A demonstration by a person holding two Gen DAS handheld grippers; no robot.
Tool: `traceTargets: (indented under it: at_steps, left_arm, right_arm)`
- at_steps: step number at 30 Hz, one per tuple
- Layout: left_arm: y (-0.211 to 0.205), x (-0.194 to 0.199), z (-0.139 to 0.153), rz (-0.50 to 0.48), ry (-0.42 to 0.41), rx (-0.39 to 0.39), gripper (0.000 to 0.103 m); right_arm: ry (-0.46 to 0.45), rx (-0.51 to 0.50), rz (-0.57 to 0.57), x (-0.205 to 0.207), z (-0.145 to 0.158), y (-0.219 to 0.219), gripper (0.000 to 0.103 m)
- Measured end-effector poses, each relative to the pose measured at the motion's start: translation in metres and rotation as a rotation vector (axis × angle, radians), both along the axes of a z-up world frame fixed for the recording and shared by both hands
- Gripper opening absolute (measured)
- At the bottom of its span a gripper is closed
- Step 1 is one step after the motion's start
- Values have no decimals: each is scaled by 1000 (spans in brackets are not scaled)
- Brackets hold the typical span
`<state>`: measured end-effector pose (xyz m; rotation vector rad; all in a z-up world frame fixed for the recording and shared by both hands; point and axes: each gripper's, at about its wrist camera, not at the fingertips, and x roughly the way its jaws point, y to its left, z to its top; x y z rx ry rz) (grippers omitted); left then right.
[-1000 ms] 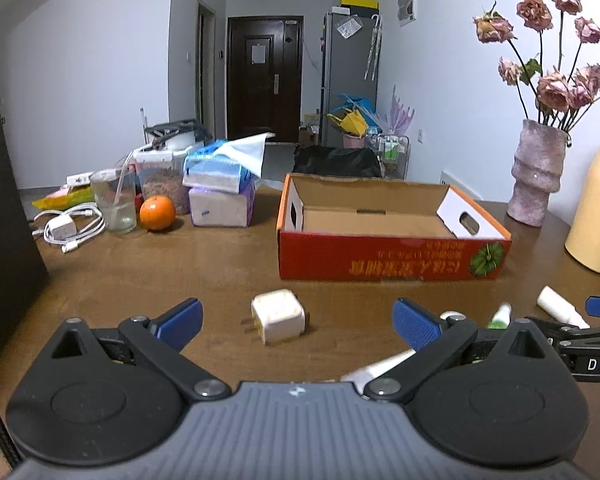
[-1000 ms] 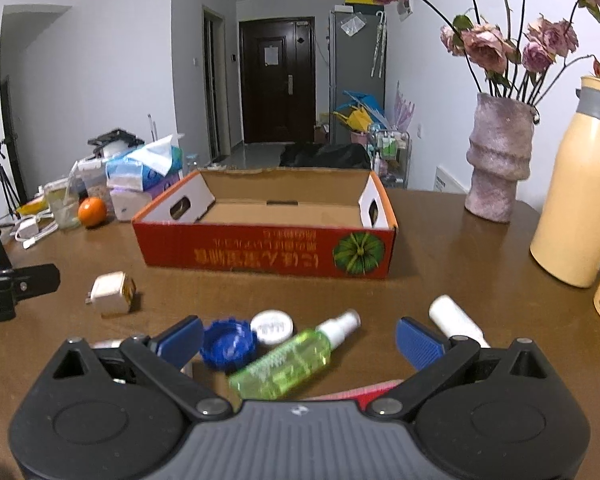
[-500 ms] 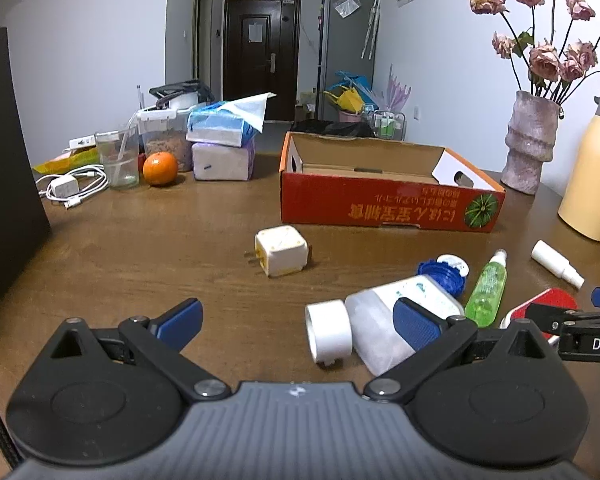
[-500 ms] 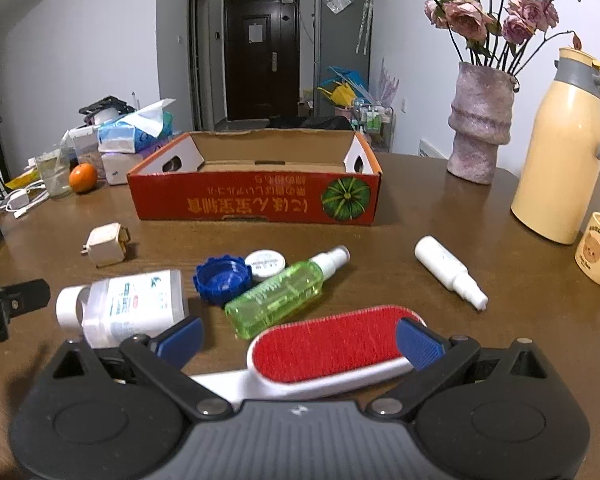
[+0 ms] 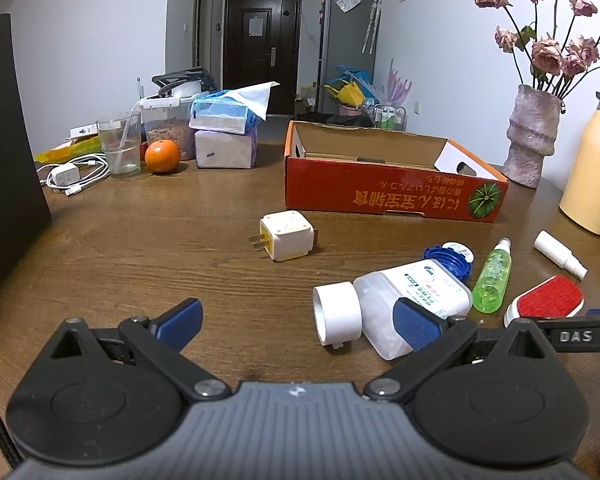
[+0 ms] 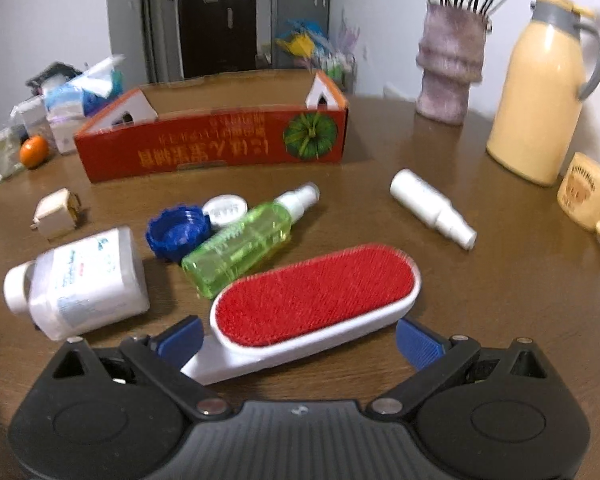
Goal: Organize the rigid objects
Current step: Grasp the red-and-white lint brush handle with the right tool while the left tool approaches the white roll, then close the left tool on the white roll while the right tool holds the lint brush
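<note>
An orange-red cardboard box [image 5: 392,186] is seen standing open at the back of the brown surface [image 5: 140,248]; nothing can be made out inside it from either view. Its front wall carries yellow characters printed upside down and a green pumpkin picture; the characters cannot be read. The scattered items are found in front of the box: a white plug adapter [image 5: 287,235] lying alone, a white bottle [image 5: 396,304] on its side with a printed label too small to read, a blue cap [image 6: 178,232] touching a small white lid [image 6: 225,208], a green spray bottle [image 6: 248,240] lying flat, a white spray bottle [image 6: 432,208] well apart to the right, and a red lint brush [image 6: 312,296]. The left gripper [image 5: 298,318] is held wide open above the surface, gripping nothing. The right gripper [image 6: 298,334] is likewise spread wide, with the brush lying between its fingers [image 6: 414,342], untouched as far as can be told. A vase [image 6: 450,68], a cream thermos [image 6: 544,96] and a mug [image 6: 586,194] are placed at the right; an orange [image 5: 162,156], a glass [image 5: 120,148] and tissue packs [image 5: 224,132] are grouped at the left.
</note>
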<state>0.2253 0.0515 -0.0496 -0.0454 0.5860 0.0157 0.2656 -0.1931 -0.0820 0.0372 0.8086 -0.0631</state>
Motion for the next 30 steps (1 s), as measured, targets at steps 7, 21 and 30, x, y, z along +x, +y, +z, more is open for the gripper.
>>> traceTargets:
  at_steps: [7,21,30]
  left_arm:
    - [1,4,-4,7,16,3,103]
    - [-1,17,-14,31,56,35,103]
    - [-7,27,-21,49,74,69,95]
  right_arm:
    - [15,-29,34,15,-17,-5,101]
    - [-114,10,182,14,-18,-31,55]
    - [-212,77,153,3,-11,-44,55]
